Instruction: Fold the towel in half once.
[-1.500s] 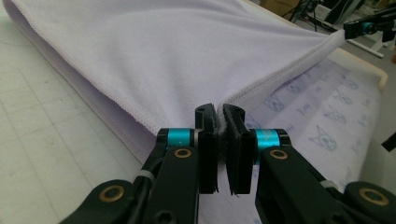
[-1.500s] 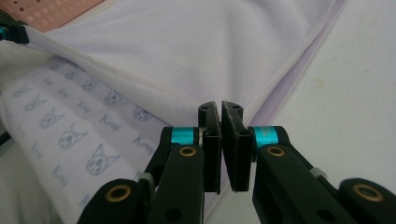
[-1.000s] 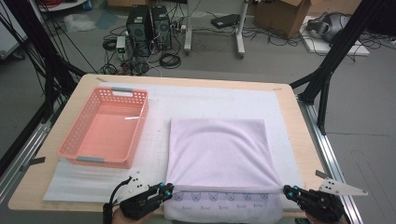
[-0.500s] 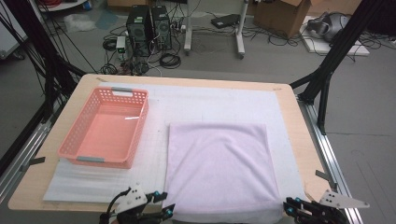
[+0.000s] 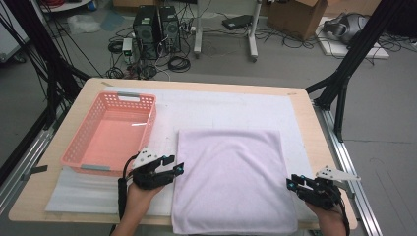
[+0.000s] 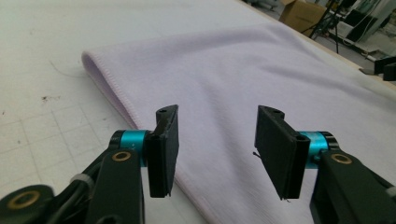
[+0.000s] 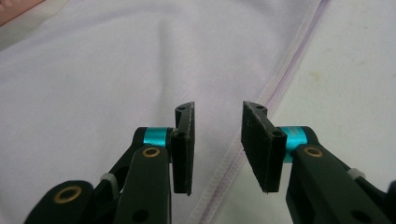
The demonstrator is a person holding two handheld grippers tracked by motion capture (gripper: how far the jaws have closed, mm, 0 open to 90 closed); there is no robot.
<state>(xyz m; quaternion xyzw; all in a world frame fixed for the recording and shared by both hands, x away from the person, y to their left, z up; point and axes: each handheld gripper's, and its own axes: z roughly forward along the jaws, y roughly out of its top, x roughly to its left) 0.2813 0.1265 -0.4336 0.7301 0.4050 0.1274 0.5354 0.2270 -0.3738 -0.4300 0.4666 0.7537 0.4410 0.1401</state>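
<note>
A lilac towel [image 5: 231,177] lies folded and flat on the white mat [image 5: 221,105], reaching the table's near edge. My left gripper [image 5: 178,169] hovers at the towel's left edge, about halfway along it. In the left gripper view this gripper [image 6: 217,149] is open over the towel [image 6: 243,79]; its jaws have just been closing a little, with nothing between them. My right gripper [image 5: 290,183] sits at the towel's right edge. In the right gripper view it [image 7: 217,144] is open above the stitched hem [image 7: 280,84]; its jaws have just been opening, and nothing is gripped.
A pink plastic basket [image 5: 110,132], empty, stands on the left of the mat, close to my left gripper. The wooden table [image 5: 314,123] ends just right of the mat. Black frame legs [image 5: 344,73] and computer towers [image 5: 155,24] stand on the floor beyond.
Both grippers let go of the towel's near corners and moved away from the near edge along its sides. The towel's top layer now covers the strip that showed in front.
</note>
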